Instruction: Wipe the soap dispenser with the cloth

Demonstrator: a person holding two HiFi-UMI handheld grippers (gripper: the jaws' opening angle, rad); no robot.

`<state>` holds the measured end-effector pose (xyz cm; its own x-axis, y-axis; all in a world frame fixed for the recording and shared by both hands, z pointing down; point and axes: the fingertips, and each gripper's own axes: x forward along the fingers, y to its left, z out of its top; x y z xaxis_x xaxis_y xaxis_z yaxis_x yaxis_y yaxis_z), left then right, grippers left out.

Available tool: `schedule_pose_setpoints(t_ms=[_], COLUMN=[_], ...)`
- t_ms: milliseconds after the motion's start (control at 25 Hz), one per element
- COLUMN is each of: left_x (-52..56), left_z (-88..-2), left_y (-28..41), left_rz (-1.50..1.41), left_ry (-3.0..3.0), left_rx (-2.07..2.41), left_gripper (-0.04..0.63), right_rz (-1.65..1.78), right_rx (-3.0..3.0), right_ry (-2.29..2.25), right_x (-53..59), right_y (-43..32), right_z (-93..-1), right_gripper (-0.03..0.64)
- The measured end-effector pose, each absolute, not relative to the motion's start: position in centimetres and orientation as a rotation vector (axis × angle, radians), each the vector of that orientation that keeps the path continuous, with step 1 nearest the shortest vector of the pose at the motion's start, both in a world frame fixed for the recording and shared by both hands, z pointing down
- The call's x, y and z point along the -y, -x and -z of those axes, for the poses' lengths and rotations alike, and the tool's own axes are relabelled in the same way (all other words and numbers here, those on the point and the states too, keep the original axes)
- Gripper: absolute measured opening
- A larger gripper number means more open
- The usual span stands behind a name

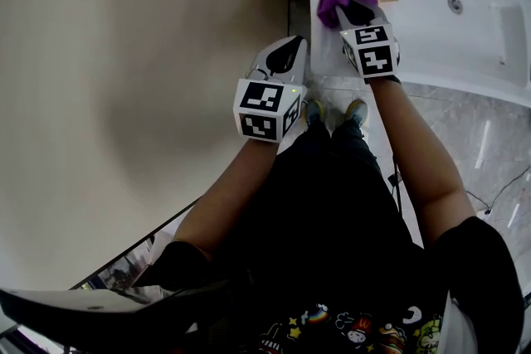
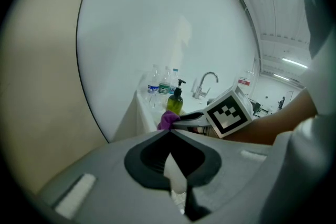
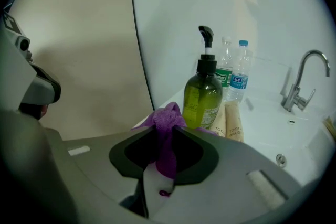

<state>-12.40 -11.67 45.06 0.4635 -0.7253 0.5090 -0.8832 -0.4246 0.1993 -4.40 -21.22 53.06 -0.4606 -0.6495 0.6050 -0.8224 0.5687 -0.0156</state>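
R gripper (image 3: 166, 132) is pinching the purple cloth (image 3: 168, 113). A fold runs down between its 2 jaws and a bunch pokes out past the tips. Dispenser (image 3: 202, 98), green w/ black pump, stands upright just ahead of those tips and slightly to their right, near the counter (image 1: 431, 37) edge. The cloth bunch sits close to its lower side, maybe brushing it, but contact can't be confirmed. Water bottles (image 3: 235, 73) stand behind the dispenser, and 2 tubes (image 3: 232, 132) lie flat to its right. Tap (image 3: 300, 86) is well off to the right.

L gripper (image 2: 170, 132) is pressed together at the tips w/ nothing in it. It's held back and left of the R one, short of the counter.

Step, as I read it: approach about done, wiping not yet begun. Next move calls for pushing the cloth onto the dispenser's side and rubbing up/down w/ light pressure so it doesn't tip or slide. L gripper could steady the pump neck, but its jaws would need spreading 1st.
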Motion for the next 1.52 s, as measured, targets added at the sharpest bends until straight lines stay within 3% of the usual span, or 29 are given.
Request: schedule_pose_setpoints(t_ms=[520, 1080, 1520], left_x=[13.8, 11.8, 12.6], left_z=[-42.8, -45.5, -45.5], left_y=[11.5, 16.7, 13.1], left_rz=[-0.433, -0.534, -0.497], left_ry=[-2.375, -2.281, -2.325], left_rx=[1.278, 1.331, 1.258], left_gripper=[0.0, 0.0, 0.0], right_rz=[-0.349, -0.411, -0.439], right_rx=[2.403, 2.301, 2.242], right_ry=[-1.488, -1.425, -1.428], right_x=[22.3, 24.1, 21.0], right_y=[5.6, 7.8, 3.3], right_z=[-40.9, -49.1, -49.7], right_gripper=[0.112, 0.112, 0.112])
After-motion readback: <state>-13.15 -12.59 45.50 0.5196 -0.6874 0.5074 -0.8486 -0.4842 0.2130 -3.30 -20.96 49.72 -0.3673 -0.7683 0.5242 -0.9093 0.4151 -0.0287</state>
